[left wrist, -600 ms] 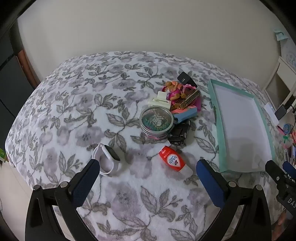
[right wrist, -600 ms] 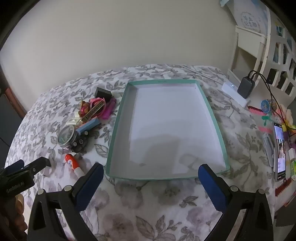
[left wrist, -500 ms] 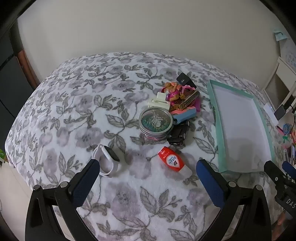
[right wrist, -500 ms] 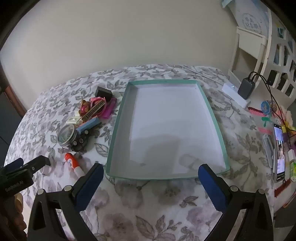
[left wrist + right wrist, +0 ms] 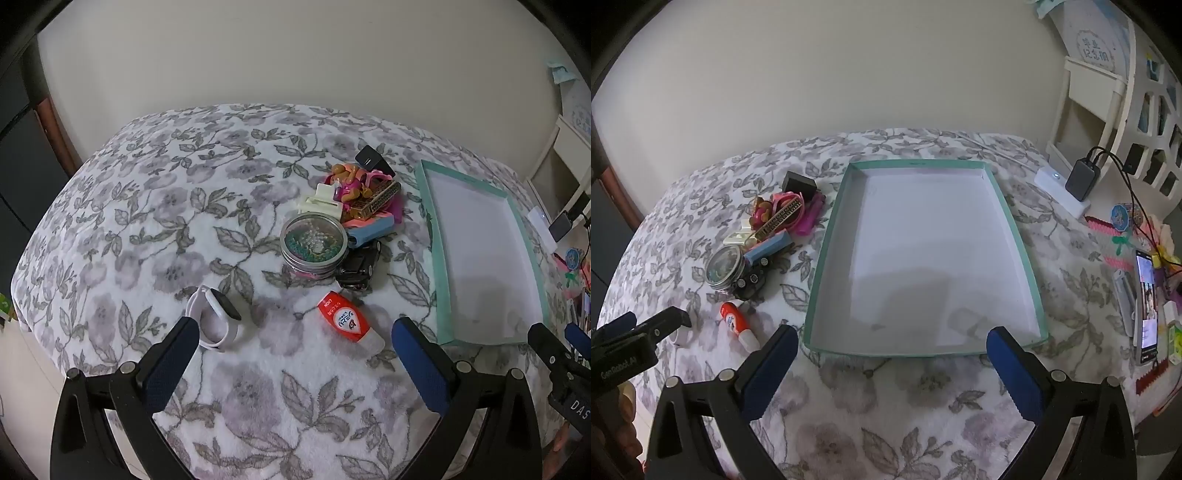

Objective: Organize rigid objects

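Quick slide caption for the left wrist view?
Open left gripper above watch and red tube; clutter pile beside empty tray.

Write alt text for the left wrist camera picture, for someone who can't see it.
An open two-finger gripper hovers over a floral blanket, empty. Ahead lie a white smartwatch and red-capped tube, then a pile of small items around a round tin, beside an empty teal-rimmed tray.
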